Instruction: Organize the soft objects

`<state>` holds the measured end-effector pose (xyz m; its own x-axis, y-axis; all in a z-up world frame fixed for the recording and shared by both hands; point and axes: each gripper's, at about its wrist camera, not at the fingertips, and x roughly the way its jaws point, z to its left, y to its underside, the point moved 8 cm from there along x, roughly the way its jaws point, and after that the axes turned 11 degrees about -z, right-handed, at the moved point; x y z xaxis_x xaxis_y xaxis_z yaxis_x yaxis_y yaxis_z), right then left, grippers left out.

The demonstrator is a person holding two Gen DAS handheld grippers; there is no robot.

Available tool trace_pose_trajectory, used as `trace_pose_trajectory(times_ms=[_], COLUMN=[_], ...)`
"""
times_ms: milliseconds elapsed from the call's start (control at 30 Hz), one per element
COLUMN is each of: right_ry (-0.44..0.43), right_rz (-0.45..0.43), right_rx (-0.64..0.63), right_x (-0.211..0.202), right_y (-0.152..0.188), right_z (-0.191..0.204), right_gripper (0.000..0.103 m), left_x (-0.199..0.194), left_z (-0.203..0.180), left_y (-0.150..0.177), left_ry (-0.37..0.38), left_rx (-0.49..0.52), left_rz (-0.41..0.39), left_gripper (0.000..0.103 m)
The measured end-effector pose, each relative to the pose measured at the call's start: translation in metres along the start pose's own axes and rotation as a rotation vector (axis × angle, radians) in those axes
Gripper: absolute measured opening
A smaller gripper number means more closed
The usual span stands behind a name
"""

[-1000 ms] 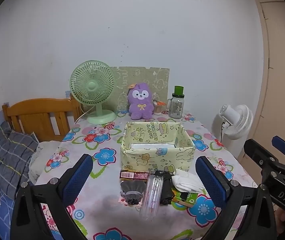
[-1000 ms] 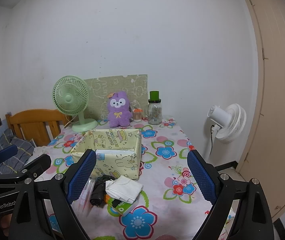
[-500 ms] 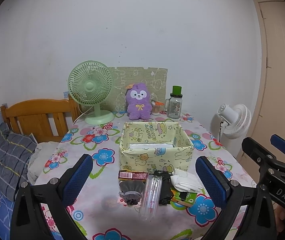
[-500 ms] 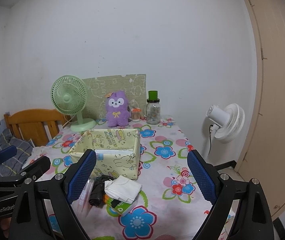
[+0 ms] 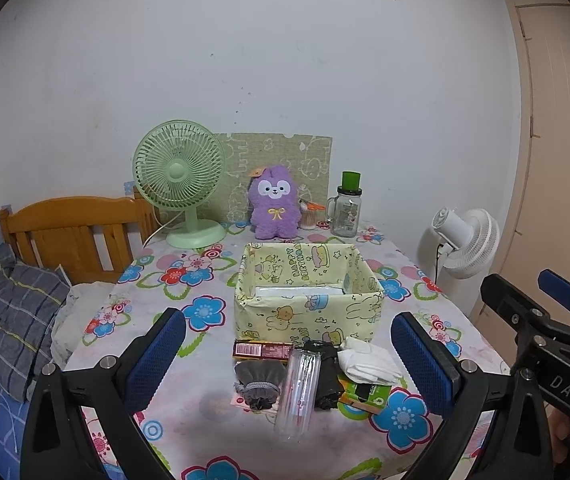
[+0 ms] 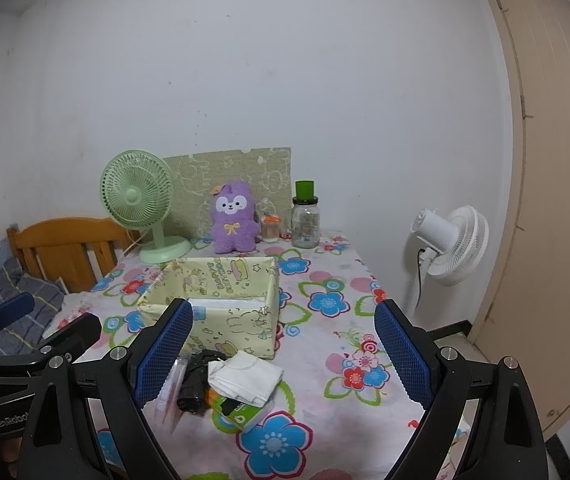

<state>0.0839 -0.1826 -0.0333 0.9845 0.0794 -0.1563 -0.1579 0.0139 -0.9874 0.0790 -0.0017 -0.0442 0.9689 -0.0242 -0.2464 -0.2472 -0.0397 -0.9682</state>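
Grippers first: your left gripper (image 5: 287, 364) sits nearest the lens with its blue-padded jaws spread wide and nothing between them; your right gripper (image 6: 283, 354) is the same, wide apart and empty. Both hover short of the flower-print tablecloth (image 5: 173, 432), angled a little down. I read this as a pre-grasp pause, nothing picked yet.

Clutter row lies just past your fingertips, in front of the box, probably staged there so the soft items can be picked out. From the left wrist view, left to right:
- grey ruffled fabric scrunchie (image 5: 259, 384), soft, bunched, on a pink card
- clear plastic tube (image 5: 299, 392) lying lengthwise toward you, touching the scrunchie's side
- black crumpled soft bundle (image 5: 327, 380), material unclear
- folded white cloth (image 5: 367, 364), limp, draped partly over a green and orange carton (image 5: 367, 398)
- dark red snack bar wrapper (image 5: 263, 350) flat against the box foot

Yellow cartoon-print open box (image 5: 309, 308) stands just behind the row, mouth up, with something white and flat inside; likely the drop spot, placed close so carries stay short.

Far edge, against the wall: mint green desk fan (image 5: 179, 180), purple plush toy (image 5: 275, 204) sitting upright, glass jar with green lid (image 5: 347, 210). Plush is soft too, but well apart from your jaws. White cloth looks like the easiest first pinch for your right side.
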Motion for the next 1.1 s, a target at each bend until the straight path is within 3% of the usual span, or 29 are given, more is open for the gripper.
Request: trace_pose_trajectory(times_ms=[1100], right_ry=[-0.003], right_rz=[0.011], right_rx=[0.005], right_x=[0.0017], right_y=[0.0003], right_z=[0.0019], right_gripper=[0.094], left_x=[0.001], left_z=[0.0021], left_y=[0.0019], left_ry=[0.001], left_rx=[0.004], left_rz=[0.005], left_gripper=[0.103])
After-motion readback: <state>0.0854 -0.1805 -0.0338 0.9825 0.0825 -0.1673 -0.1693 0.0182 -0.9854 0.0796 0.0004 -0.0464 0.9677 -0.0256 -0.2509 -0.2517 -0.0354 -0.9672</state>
